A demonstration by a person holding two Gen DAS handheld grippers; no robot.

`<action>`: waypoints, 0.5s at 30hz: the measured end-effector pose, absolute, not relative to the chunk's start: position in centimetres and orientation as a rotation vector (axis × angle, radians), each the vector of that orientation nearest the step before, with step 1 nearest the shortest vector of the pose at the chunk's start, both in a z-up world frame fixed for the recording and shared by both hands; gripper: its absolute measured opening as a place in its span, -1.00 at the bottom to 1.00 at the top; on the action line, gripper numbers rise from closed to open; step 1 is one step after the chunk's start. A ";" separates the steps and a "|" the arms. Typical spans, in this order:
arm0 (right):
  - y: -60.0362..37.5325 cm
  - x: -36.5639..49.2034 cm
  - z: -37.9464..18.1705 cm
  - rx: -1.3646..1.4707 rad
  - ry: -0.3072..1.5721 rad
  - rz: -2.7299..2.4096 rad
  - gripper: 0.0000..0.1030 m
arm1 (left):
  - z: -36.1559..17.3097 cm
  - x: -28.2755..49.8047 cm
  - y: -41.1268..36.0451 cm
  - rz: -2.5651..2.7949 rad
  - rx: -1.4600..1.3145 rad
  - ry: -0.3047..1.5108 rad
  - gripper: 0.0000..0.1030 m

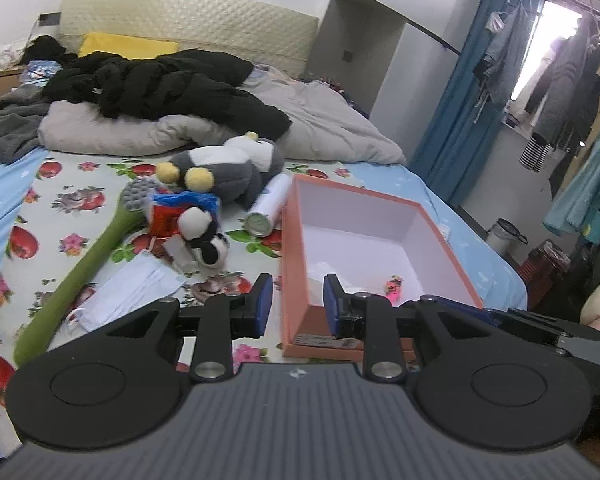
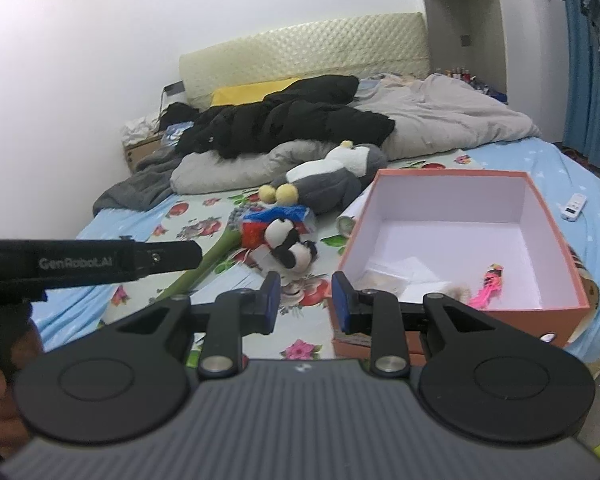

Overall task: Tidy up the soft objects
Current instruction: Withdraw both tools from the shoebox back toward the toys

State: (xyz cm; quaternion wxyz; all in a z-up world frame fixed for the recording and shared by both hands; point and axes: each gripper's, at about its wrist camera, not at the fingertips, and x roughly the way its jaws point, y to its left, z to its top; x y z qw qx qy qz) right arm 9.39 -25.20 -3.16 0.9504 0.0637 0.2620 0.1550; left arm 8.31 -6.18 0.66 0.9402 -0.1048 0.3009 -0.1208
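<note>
Both your claws, left claw and right claw, hang wide and empty over the bed, near the box and panda toy.

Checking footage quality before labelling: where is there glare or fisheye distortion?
Left wrist view: the bright window is blown out, and the blue curtain bows with distortion. Right wrist view: the white wall looks washed out, and the orange cardboard box looks skewed.

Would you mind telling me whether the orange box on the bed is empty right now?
Not empty: the orange box is open and already holds a pink doll and pale items along its near wall.
</note>
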 end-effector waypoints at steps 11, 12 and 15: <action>-21.0 9.3 -3.9 0.110 0.537 0.421 -0.39 | -1.0 7.5 -1.3 -0.147 -0.243 0.640 -0.39; -20.7 9.3 -4.1 0.107 0.541 0.425 -0.39 | -1.2 7.4 -0.9 -0.139 -0.251 0.644 -0.39; -20.0 9.8 -4.5 0.109 0.560 0.433 -0.39 | -2.1 7.5 0.1 -0.120 -0.264 0.659 -0.39</action>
